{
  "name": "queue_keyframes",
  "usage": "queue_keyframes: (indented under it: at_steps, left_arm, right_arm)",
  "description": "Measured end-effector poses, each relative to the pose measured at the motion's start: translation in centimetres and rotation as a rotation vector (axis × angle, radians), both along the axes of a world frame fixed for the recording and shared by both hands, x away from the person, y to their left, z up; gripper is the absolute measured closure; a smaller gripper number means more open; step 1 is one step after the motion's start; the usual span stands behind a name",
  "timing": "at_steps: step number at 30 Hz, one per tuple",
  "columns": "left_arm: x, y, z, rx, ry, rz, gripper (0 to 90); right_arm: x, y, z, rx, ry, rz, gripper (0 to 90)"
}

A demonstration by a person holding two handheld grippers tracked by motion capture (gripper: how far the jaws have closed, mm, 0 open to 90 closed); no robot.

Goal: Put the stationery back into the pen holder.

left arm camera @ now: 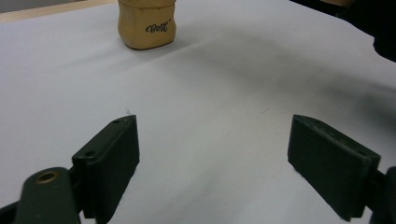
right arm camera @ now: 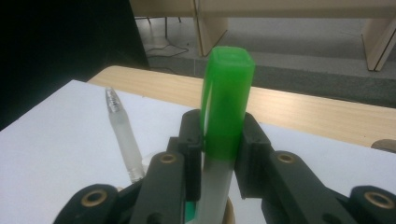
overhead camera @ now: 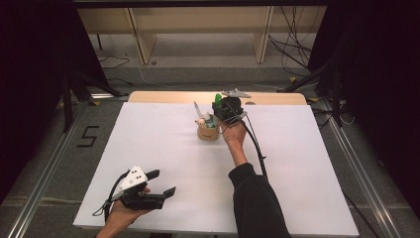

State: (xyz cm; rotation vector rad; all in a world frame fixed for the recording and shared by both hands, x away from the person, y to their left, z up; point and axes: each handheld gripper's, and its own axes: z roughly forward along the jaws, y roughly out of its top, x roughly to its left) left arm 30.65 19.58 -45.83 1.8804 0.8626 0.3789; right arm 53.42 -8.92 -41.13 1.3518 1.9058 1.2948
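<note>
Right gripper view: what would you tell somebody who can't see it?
Two black tongs pinch a marker with a green cap, standing upright. Beside it a clear pen sticks up over the white table, with a wooden edge behind.

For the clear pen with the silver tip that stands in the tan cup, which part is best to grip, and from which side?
Probably the bare upper barrel of the clear pen, from above: it leans out over the tan cup's rim, so that part stands free. The right gripper is shut on the green-capped marker beside it.
</note>
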Motion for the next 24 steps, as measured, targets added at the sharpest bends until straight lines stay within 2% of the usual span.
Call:
queue_keyframes:
  at_steps: [9, 13, 15, 17, 21, 24]
  left_arm:
    - [0.0, 0.0, -0.1, 0.007, 0.001, -0.003, 16.4]
    - [0.0, -0.1, -0.1, 0.007, 0.003, -0.004, 16.4]
    - [0.0, -0.1, -0.1, 0.009, 0.003, -0.003, 16.4]
    - [0.0, -0.1, -0.1, 0.008, 0.004, -0.005, 16.4]
    - [0.0, -0.1, -0.1, 0.006, 0.003, -0.003, 16.4]
    - [0.0, 0.0, -0.1, 0.007, 0.006, -0.003, 16.4]
  right_arm:
    - [0.1, 0.1, -0.7, -0.016, 0.018, 0.003, 75.4]
    - [0.2, -0.2, -0.6, 0.004, 0.035, 0.007, 75.3]
    - [0.1, -0.2, -0.7, -0.007, 0.030, 0.008, 75.6]
    - [-0.1, 0.0, -0.7, -0.042, 0.009, 0.007, 75.7]
    - [-0.1, 0.6, -1.0, -0.055, -0.011, 0.012, 75.8]
    - [0.0, 0.9, -1.6, -0.090, 0.025, 0.029, 75.8]
